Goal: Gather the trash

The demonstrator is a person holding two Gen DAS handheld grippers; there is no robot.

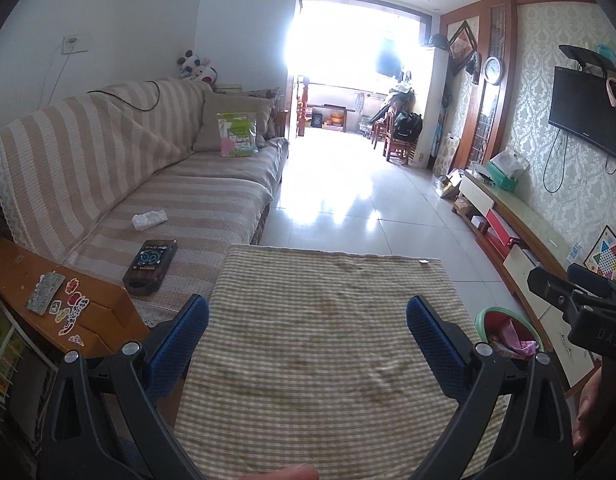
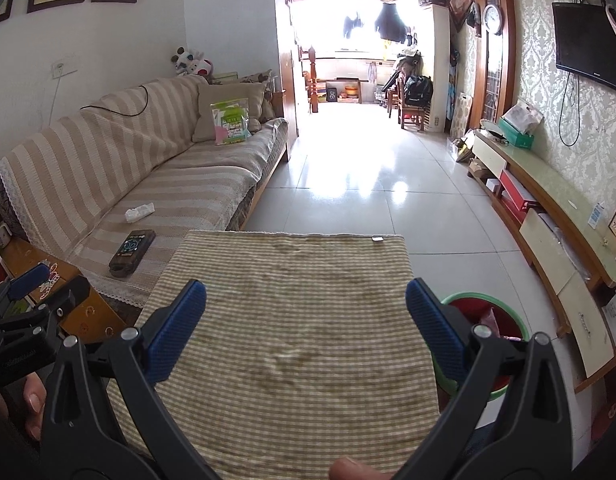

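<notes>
Both the left gripper (image 1: 307, 314) and right gripper (image 2: 306, 300) hover over the checkered counter (image 1: 327, 340), jaws spread wide, empty; a crumpled tissue (image 1: 149, 219) lies on the sofa (image 1: 188, 196).

A checked beige cloth (image 1: 327, 344) covers the tabletop (image 2: 292, 320), with a small white tag (image 2: 377, 239) at its far edge. Beside it, the striped sofa (image 1: 180, 200) carries a crumpled tissue (image 1: 149, 219), a dark box (image 1: 150, 266) and a green-and-pink packet (image 1: 237, 135). A green-rimmed bin (image 2: 483, 320) stands on the tiled floor (image 2: 347, 184).
</notes>
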